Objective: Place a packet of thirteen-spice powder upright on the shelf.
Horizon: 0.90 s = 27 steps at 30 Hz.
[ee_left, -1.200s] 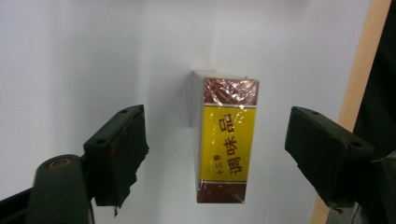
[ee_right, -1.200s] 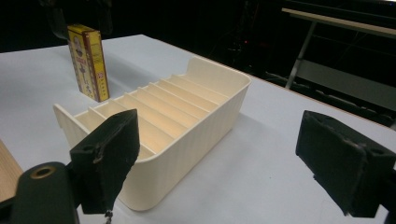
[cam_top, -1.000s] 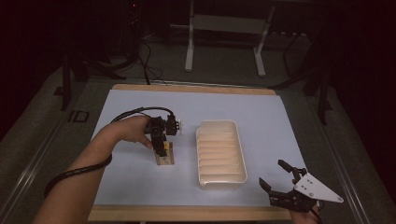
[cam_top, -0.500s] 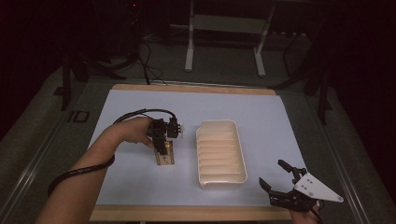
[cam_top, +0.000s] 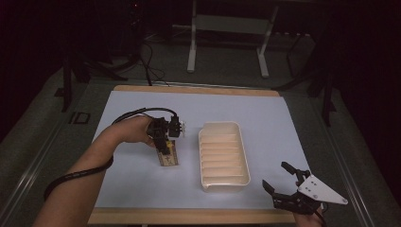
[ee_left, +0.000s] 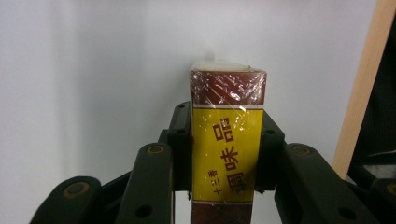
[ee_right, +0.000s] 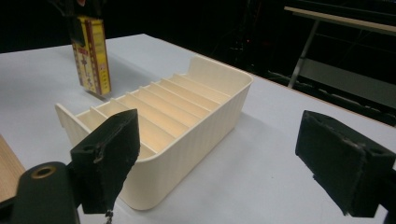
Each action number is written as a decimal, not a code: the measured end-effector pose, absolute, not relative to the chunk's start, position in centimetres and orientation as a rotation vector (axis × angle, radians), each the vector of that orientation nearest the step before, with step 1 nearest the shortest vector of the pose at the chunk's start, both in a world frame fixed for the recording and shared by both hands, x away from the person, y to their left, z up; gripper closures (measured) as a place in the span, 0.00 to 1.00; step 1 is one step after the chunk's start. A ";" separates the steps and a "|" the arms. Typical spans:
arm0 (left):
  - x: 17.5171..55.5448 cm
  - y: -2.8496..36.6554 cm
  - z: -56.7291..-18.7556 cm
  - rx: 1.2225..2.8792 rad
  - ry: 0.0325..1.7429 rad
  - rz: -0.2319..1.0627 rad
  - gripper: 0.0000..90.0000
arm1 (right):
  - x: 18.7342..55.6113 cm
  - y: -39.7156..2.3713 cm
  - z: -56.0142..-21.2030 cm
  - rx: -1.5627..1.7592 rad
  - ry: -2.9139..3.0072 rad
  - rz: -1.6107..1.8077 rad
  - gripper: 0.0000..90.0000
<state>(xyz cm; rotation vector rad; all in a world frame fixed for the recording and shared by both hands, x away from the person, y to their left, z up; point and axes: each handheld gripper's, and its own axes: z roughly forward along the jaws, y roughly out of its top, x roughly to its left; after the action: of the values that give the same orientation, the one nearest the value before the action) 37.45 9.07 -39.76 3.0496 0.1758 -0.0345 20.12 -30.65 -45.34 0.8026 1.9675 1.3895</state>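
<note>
Table (cam_top: 142, 189): pale blue-white mat over a wooden top, the wood showing as a strip along the near and far edges.

Left gripper (cam_top: 163, 137): held in the person's left hand (cam_top: 135, 130), left of table centre, with its cable looping back along the forearm. In the left gripper view the two black jaws are clamped on the long sides of a box (ee_left: 228, 140), one jaw flat against each side. The box is slim and wrapped in clear film; it has a yellow middle panel with dark red printed characters and dark red bands at both ends. In the right gripper view the same box (ee_right: 92, 56) hangs nearly upright. Its lower end looks just off the mat, but the angle is poor, so contact cannot be ruled out. In the high view the box (cam_top: 167, 153) sits just left of the tray, apart from it.

Tray (cam_top: 241, 161): cream plastic, rectangular with rounded corners, standing on the mat right of centre. Thin cross walls divide the inside into a row of narrow slots. All slots seen in the right gripper view (ee_right: 210, 93) hold nothing.

Right gripper (cam_top: 286, 182): at the near right corner of the table, a grey three-cornered plate on top. Its jaws are spread wide apart and hold nothing; in its own view the tray lies between and beyond them.
</note>
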 end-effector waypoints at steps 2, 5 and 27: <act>37.3 8.8 -39.0 3.042 0.154 -0.043 0.75 | 20.1 -30.6 -45.3 0.801 1.971 1.388 0.16; 37.3 8.7 -38.1 3.026 0.160 -0.057 0.75 | 20.1 -30.6 -45.3 0.803 1.972 1.390 0.16; 36.7 5.6 -33.4 2.871 0.180 -0.056 0.75 | 20.2 -30.6 -45.4 0.800 1.978 1.387 0.16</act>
<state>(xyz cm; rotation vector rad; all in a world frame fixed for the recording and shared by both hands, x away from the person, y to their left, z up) 36.69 5.61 -33.36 2.8714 0.1795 -0.0556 20.19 -30.64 -45.37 0.8000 1.9782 1.3866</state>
